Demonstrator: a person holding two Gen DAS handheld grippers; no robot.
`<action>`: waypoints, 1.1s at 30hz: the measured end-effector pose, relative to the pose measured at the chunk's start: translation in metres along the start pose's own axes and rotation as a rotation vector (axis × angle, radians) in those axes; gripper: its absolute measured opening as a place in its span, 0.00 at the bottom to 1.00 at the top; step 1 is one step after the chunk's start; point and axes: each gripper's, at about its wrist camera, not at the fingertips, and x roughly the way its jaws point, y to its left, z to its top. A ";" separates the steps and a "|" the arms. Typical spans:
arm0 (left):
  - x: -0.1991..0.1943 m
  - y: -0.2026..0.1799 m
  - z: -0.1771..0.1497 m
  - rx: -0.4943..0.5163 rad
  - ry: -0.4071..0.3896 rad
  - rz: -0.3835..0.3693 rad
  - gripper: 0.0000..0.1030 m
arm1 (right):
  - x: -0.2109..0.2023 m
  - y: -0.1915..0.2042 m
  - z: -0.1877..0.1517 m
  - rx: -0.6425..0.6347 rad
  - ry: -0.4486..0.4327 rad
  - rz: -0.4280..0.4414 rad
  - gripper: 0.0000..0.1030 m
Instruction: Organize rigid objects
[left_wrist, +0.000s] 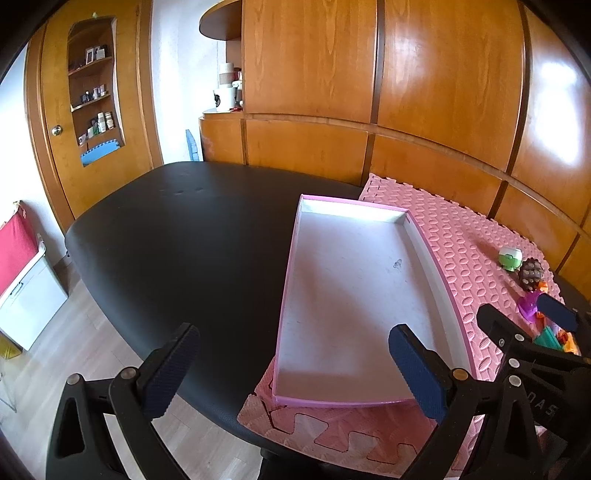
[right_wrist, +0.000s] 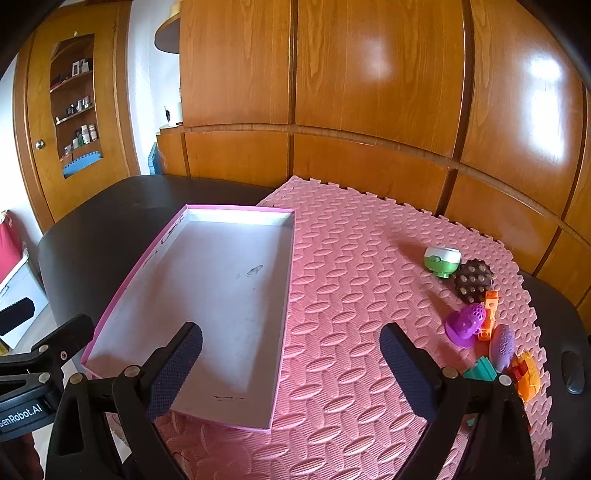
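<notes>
One tray (right_wrist: 207, 295), one mat (right_wrist: 351, 295), seven small toys (right_wrist: 474, 281).

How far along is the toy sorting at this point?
Nothing looks done: the pink tray is empty. Nothing is in hand; the left claw and right claw are both open. All toys remain on the pink mat: green-white piece, brown studded ball, purple pieces, orange and teal blocks.
</notes>
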 end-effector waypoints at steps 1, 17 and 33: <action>0.000 0.000 0.000 0.001 0.001 0.000 1.00 | 0.000 -0.001 0.000 -0.001 -0.002 -0.001 0.96; 0.006 -0.017 -0.003 0.049 0.021 -0.023 1.00 | 0.001 -0.060 0.006 0.060 0.001 -0.051 0.96; 0.010 -0.045 0.005 0.080 0.068 -0.169 1.00 | -0.012 -0.207 0.023 0.214 -0.052 -0.155 0.96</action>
